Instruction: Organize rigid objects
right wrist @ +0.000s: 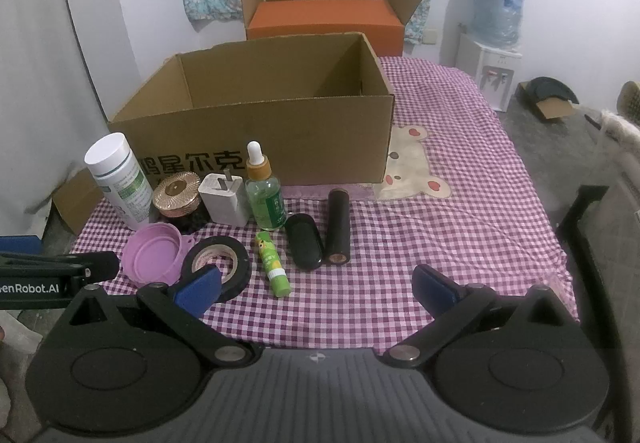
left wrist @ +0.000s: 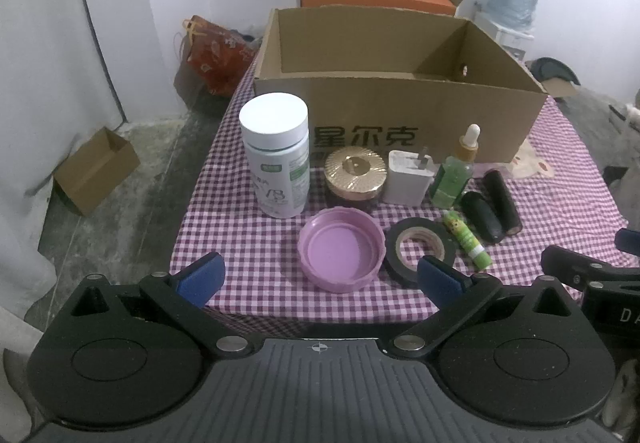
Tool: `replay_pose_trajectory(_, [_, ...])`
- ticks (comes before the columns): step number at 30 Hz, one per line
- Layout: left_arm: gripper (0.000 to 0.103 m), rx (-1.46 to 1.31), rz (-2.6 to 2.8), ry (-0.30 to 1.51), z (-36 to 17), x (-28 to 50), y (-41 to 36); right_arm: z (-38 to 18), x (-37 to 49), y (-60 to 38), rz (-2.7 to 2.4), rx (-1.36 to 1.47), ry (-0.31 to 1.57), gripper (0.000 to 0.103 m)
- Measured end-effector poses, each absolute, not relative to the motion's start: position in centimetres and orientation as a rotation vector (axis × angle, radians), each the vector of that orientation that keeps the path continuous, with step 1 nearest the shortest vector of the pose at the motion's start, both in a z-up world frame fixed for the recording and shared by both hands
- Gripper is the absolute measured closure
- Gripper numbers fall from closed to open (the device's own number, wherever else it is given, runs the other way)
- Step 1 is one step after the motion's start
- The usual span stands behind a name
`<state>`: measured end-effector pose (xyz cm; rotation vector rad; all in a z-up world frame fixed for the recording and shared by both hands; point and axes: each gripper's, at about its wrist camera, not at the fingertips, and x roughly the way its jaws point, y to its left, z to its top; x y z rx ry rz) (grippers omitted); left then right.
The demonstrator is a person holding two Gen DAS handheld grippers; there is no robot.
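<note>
Both claws stand wide apart, nothing between the pads: left claw (left wrist: pixel 320 275) at the lower middle of its view over the near cloth edge, right claw (right wrist: pixel 316 289) likewise in its own view.

The objects lie in a cluster on the checked desk (right wrist: pixel 460 203), in front of the open cardboard box (right wrist: pixel 256 111), which looks empty as far as its inside shows.

- White pill bottle (left wrist: pixel 277 159), gold-lidded jar (left wrist: pixel 354 179), white charger (left wrist: pixel 408 179), dropper bottle (right wrist: pixel 265 195): all upright in a row, just beside one another, near the box wall.
- Purple lid (left wrist: pixel 342 249) open side up; tape roll (left wrist: pixel 418 247) flat, touching or nearly touching it.
- Green glue stick (right wrist: pixel 273 263): lying down, long axis running from upper left to lower right in the right view, white cap toward the camera.
- Black oval case (right wrist: pixel 305 241) and dark cylinder (right wrist: pixel 338 225): lying side by side, long axes running roughly away from the camera.

Risks, as judged:
- Tall dropper bottle is likely to tip if a finger brushes it while reaching for the charger.
- Cylinder and glue stick may roll if nudged across their long axes; grip should close across them.
- Claws are close together at the frame edges; they may collide on the middle items.
</note>
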<state>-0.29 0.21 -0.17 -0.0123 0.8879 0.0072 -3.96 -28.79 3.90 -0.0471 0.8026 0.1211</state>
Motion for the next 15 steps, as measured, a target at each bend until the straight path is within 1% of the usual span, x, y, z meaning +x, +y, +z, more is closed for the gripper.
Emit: replay_pose_trajectory(15, [0.000, -0.007, 0.006, 0.890, -0.16, -0.45, -0.16, 3.96, -4.13, -28.98, 0.124, -0.043, 0.805, 0.000])
